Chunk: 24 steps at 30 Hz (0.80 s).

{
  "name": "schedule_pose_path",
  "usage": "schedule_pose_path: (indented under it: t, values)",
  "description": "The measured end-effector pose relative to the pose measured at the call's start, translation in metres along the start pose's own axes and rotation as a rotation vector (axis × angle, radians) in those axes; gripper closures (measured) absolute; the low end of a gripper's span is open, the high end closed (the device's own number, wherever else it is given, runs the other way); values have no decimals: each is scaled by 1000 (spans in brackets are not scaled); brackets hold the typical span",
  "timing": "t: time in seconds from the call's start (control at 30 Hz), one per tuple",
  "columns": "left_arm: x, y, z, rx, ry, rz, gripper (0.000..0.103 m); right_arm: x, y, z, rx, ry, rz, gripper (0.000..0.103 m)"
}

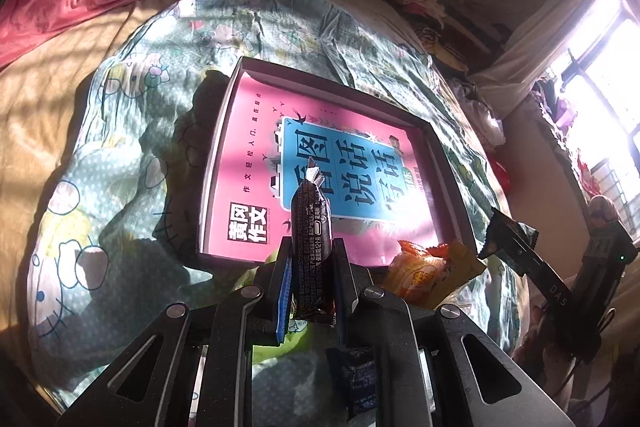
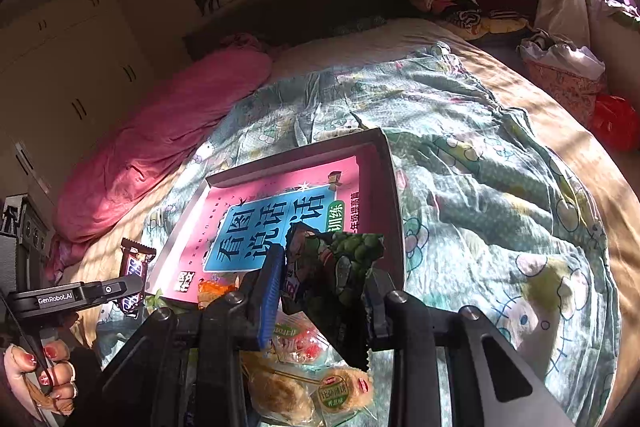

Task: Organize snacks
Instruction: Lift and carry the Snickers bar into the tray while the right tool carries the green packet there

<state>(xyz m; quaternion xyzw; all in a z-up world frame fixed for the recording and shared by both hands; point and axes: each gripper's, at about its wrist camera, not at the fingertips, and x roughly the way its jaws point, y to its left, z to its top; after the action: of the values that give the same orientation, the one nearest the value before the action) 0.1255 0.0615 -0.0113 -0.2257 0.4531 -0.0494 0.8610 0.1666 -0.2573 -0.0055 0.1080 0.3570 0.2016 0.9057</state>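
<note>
My left gripper [image 1: 310, 251] is shut on a dark brown chocolate bar [image 1: 311, 223] that stands upright between its fingers, above the near edge of a shallow grey box [image 1: 440, 155] lined with a pink and blue book cover. My right gripper [image 2: 324, 267] is shut on a dark green snack packet [image 2: 340, 267], lifted over the near right corner of the same box [image 2: 394, 195]. The left gripper [image 2: 124, 287] with its chocolate bar [image 2: 134, 267] also shows at the left of the right wrist view. The right gripper [image 1: 516, 247] holding its packet [image 1: 504, 231] shows at the right of the left wrist view.
The box lies on a cartoon-print quilt [image 2: 480, 167] on a bed. An orange packet [image 1: 432, 275] and a dark blue packet [image 1: 358, 379] lie near the box, with clear-wrapped pastries [image 2: 304, 383] below my right gripper. A pink blanket [image 2: 168, 131] lies at the left; a person's hand [image 2: 44, 371] is at bottom left.
</note>
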Motion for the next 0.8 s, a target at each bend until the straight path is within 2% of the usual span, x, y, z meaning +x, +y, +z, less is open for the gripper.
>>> schedule_pose_path:
  t: [0.33,0.8]
  values:
    - [26,0,16,-21,4,7,85,42,-10,13,2,48,38,70]
    - [49,0,17,-24,36,15,85,79,-7,6,-16,164,70,70]
